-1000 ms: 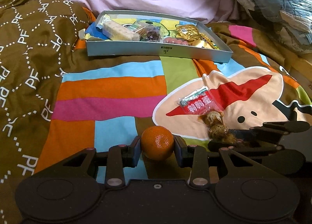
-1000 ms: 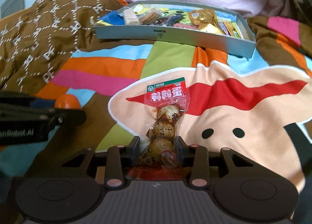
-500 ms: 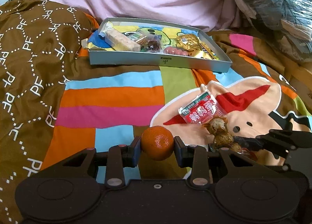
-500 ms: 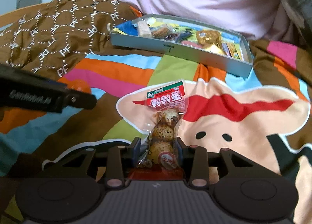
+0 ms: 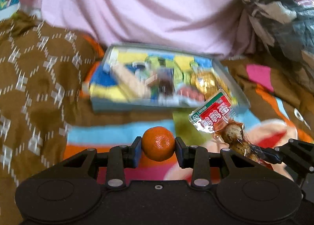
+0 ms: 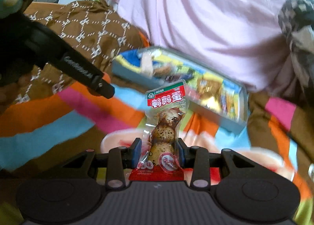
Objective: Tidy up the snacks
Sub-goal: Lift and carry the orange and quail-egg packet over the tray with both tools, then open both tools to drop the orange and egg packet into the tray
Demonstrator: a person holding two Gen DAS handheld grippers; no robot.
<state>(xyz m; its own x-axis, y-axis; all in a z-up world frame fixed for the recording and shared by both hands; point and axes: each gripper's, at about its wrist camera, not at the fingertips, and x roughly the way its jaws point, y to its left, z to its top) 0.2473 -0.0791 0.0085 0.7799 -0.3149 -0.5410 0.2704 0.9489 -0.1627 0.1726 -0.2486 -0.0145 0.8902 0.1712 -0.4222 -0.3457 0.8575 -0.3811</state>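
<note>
Two grippers are loaded: the left gripper [image 5: 158,146] is clamped on a tangerine [image 5: 158,143], the right gripper [image 6: 159,150] on a clear packet [image 6: 165,125] of speckled eggs with a red label in Chinese characters. Both hang above the striped blanket [image 5: 109,132]. Beyond lies a grey tray [image 5: 125,105] of blurred snacks, its far edge against pink cloth [image 5: 157,9].
</note>
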